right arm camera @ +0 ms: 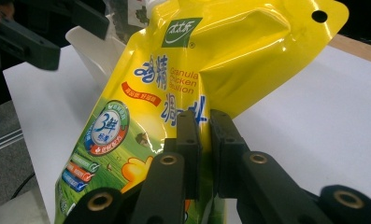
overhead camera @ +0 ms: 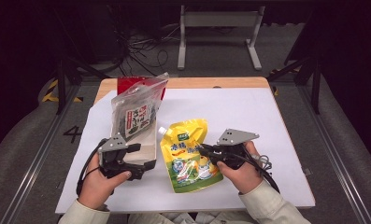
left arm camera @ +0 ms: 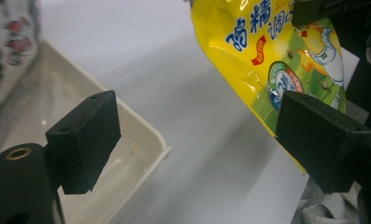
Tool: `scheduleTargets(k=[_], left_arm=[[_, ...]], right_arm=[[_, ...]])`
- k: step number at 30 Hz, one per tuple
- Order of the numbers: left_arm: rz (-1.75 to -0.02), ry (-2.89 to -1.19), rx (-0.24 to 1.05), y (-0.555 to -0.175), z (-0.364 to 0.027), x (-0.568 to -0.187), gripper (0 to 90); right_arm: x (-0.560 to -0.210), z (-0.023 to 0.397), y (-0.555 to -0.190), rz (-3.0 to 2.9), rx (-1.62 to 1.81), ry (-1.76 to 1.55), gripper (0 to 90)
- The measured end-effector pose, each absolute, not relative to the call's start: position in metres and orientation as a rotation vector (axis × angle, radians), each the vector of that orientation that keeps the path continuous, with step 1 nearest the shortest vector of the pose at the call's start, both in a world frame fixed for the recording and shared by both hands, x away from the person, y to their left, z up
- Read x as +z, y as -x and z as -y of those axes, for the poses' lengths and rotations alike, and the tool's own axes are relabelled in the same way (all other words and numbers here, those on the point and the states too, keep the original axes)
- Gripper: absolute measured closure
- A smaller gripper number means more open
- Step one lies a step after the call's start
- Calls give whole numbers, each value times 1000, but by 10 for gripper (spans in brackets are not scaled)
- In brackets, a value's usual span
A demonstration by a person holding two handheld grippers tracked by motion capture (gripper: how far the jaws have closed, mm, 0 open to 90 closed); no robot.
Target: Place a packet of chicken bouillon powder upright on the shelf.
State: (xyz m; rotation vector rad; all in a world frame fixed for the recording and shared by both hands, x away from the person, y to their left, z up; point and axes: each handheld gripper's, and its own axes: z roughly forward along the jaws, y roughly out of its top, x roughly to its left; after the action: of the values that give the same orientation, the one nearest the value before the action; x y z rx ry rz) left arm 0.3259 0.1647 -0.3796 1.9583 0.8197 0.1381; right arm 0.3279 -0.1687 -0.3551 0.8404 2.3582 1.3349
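Observation:
A yellow spouted pouch of chicken bouillon lies at the middle front of the white sheet. My right gripper is shut on its right edge, and the foil creases where the jaws pinch it. My left gripper stands open at the pouch's left, at the front corner of a white tray. In the left gripper view the jaws stand wide apart. The tray's corner and bare sheet lie between them, and the pouch is by the right pad without touching it.
A clear bag of dark dried food stands in the white tray, with a red pack behind it. The white sheet covers a wooden table. Cables trail from both grippers toward the front edge.

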Motion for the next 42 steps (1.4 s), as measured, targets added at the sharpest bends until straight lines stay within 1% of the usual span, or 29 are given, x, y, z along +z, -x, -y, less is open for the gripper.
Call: scheduleTargets(k=[3,9,15,18,22,29,34,36,37,38,42], left_arm=[[-800,-1945,90,-325,-152,-384,152],[-776,-1943,57,-322,-138,-391,156],[-774,-1933,-9,-323,-124,-402,156],[-759,-1938,-7,-325,-120,-405,166],[-731,-1942,-38,-325,-111,-409,189],[-708,-1923,-33,-325,-106,-411,213],[-702,-1888,-38,-326,-108,-410,296],[-699,-1880,-40,-326,-109,-410,370],[-696,-1874,-35,-327,-110,-409,370],[-692,-1872,-31,-328,-113,-409,447],[-686,-1854,-52,-328,-118,-407,639]], right_arm=[[-353,167,-326,-2355,1343,-829,827],[-352,166,-324,-2348,1357,-820,827],[-352,165,-322,-2337,1369,-809,827],[-352,165,-322,-2338,1372,-808,827],[-354,162,-322,-2345,1372,-805,827],[-356,160,-322,-2350,1378,-805,827],[-357,157,-321,-2354,1388,-798,829],[-357,158,-321,-2354,1392,-799,829],[-358,158,-321,-2355,1394,-801,829],[-359,158,-322,-2358,1401,-807,830],[-360,158,-323,-2364,1415,-814,830]])
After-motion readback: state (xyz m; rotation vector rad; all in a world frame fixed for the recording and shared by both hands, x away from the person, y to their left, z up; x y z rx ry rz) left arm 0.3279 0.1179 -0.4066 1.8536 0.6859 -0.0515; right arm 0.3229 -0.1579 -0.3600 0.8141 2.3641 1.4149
